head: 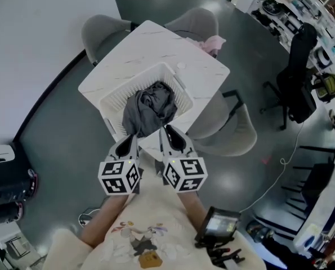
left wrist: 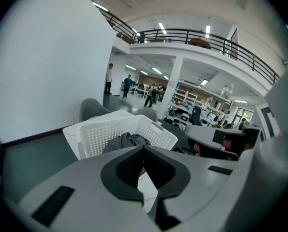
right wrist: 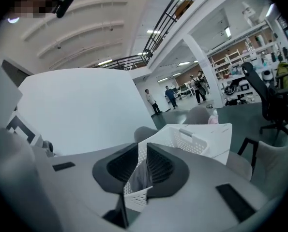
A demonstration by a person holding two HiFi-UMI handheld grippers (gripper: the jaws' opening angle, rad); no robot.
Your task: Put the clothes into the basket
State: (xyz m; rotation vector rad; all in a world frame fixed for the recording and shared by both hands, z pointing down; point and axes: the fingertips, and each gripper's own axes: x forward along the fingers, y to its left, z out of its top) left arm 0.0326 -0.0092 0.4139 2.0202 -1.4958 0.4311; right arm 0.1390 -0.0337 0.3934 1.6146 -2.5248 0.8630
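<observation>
Clothes (head: 149,110) in basket (head: 114,100), just beyond fingers (head: 177,140).

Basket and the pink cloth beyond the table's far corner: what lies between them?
Just a stretch of white tabletop between the basket and the pink cloth, seen in the head view.

A white, grey-veined worktop (head: 150,41) is seen beneath a white perforated laundry basket (head: 125,94) holding a dark grey garment (head: 150,108). A pink cloth (head: 213,42) is shown by the worktop's far corner. Black-and-white square markers are borne by the left tool (head: 132,139) and right tool (head: 168,133).
</observation>
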